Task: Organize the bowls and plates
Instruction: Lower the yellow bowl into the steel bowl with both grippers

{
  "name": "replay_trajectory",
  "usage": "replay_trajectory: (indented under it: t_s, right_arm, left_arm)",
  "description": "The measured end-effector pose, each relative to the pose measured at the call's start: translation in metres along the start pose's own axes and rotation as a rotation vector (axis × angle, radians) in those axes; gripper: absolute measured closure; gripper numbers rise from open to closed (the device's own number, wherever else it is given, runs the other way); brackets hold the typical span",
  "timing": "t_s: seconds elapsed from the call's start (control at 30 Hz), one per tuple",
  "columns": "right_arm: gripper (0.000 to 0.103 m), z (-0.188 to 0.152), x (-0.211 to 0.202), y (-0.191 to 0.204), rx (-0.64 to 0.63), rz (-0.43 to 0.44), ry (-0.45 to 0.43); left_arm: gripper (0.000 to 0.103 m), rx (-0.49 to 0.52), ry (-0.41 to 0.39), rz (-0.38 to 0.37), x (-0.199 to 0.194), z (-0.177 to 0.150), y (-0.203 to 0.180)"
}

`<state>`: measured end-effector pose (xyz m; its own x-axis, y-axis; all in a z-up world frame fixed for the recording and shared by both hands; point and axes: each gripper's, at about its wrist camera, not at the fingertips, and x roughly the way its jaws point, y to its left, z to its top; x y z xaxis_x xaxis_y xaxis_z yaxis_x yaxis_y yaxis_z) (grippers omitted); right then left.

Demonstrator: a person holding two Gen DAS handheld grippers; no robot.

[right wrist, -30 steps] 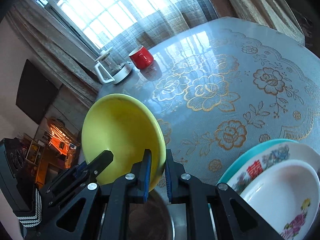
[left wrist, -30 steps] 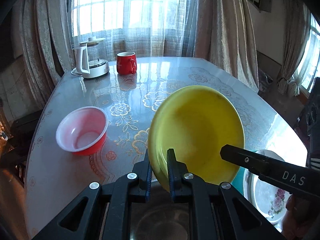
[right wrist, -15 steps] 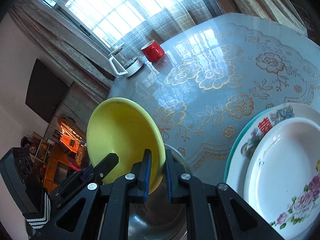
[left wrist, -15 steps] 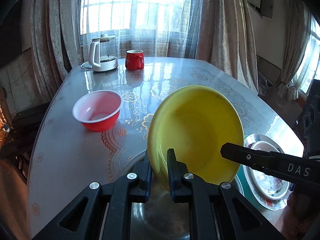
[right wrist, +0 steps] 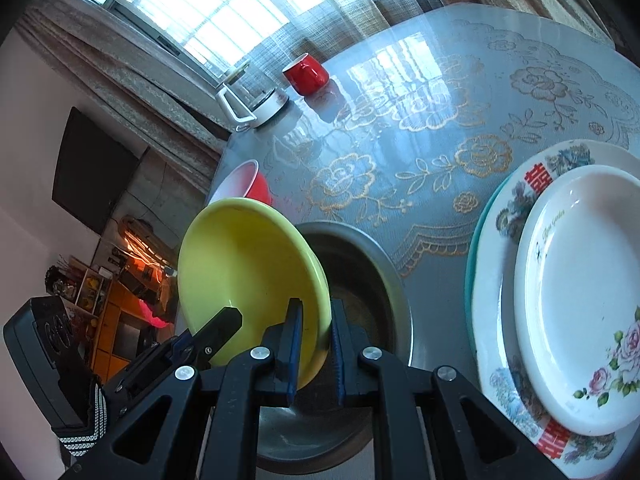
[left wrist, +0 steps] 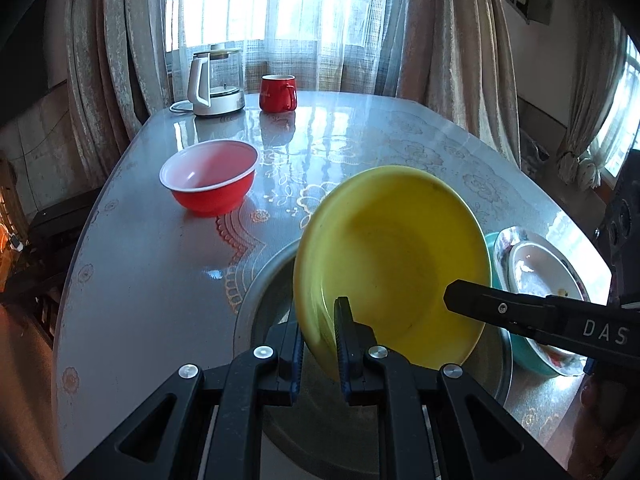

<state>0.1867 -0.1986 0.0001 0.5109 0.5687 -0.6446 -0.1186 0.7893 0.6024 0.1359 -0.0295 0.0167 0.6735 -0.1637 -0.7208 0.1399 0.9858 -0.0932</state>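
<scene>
Gripping opposite rims of the round yellow plastic bowl (left wrist: 394, 264), the left tongs (left wrist: 318, 344) and right tongs (right wrist: 314, 350) hold it tilted above the wide steel basin (right wrist: 372, 280); next, probably, lowering it level inside before unclamping.

Home, dining/living rm. Rounded surface (left wrist: 132, 288) w/ glossy floral gold-pattern cover, set by big window (left wrist: 256, 0) — sheer net + heavy beige curtains (left wrist: 448, 32). Glass electric kettle (left wrist: 216, 82) and red mug (left wrist: 278, 94) at far edge. Household crockery: red plastic bowl (left wrist: 208, 178), yellow bowl (left wrist: 394, 264), steel basin (right wrist: 360, 280), stacked floral plates (right wrist: 576, 292). Dark flat TV (right wrist: 94, 170) on wall, cluttered shelves (right wrist: 100, 300) beyond — domestic, lived-in.
</scene>
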Motion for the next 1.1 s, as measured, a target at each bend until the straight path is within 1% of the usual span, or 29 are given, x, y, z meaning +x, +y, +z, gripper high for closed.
replay_trajectory:
  t_s: [0.33, 0.53, 0.87, 0.97, 1.1]
  right_arm:
    - [0.088, -0.010, -0.004, -0.002, -0.020, -0.050, 0.021]
    - [0.086, -0.013, -0.004, 0.000, -0.035, -0.065, 0.022]
    - [0.085, -0.011, -0.007, 0.003, -0.040, -0.095, 0.010]
    - [0.080, -0.012, -0.009, 0.005, -0.034, -0.103, 0.006]
    - [0.079, -0.013, -0.009, 0.007, -0.062, -0.125, -0.001]
  left_arm:
    - [0.088, 0.013, 0.038, 0.002, 0.007, -0.011, -0.002]
    - [0.088, 0.013, 0.054, 0.008, 0.012, -0.015, 0.000]
    - [0.088, 0.045, 0.050, 0.042, 0.012, -0.016, -0.002]
    - [0.086, 0.045, 0.042, 0.053, 0.012, -0.017, -0.003]
    - [0.086, 0.065, 0.040, 0.061, 0.013, -0.018, -0.005]
